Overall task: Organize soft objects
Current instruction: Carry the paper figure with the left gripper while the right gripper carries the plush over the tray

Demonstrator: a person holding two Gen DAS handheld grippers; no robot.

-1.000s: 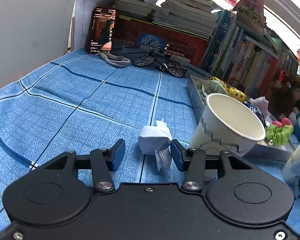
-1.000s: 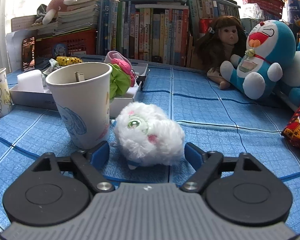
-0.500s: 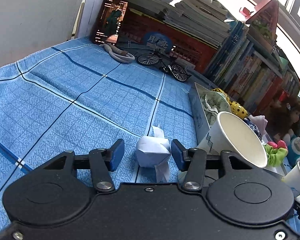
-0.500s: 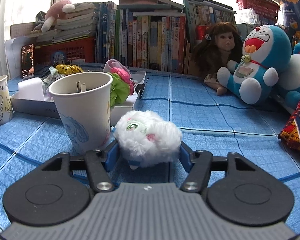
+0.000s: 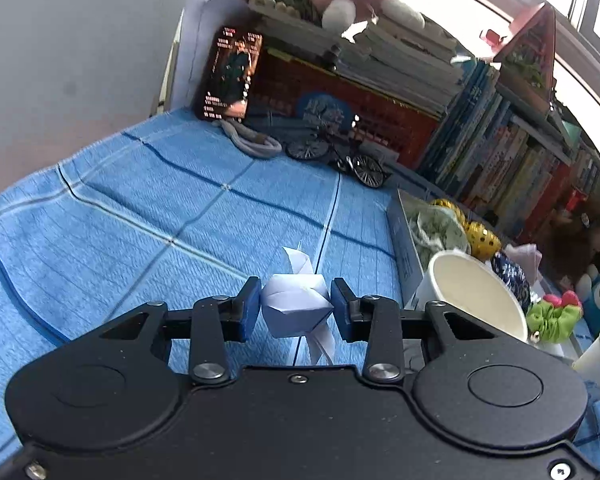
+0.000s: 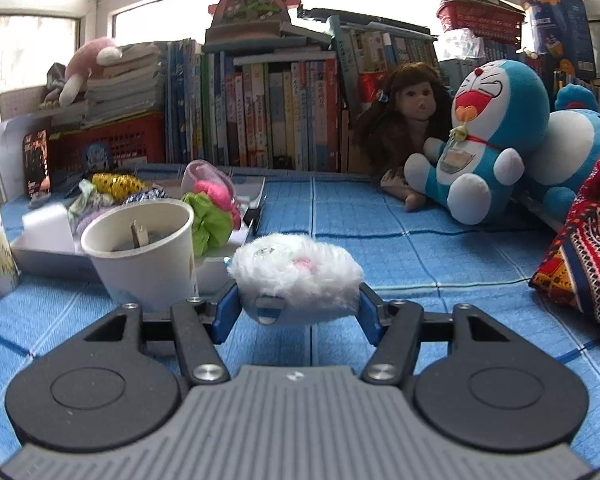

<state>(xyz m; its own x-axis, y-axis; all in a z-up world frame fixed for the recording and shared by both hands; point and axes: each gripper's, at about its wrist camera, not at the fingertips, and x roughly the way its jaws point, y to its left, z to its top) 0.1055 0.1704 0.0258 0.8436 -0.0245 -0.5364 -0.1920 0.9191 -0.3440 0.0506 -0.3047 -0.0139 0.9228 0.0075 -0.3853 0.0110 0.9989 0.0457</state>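
Fluffy white plush toy sits low-centre in the right wrist view, squeezed between the blue pads of the right gripper, its long axis crosswise to the fingers. Just left stands a white paper cup, with the grey tray behind. Folded white paper figure is pinched in the left gripper, lower centre of its view.
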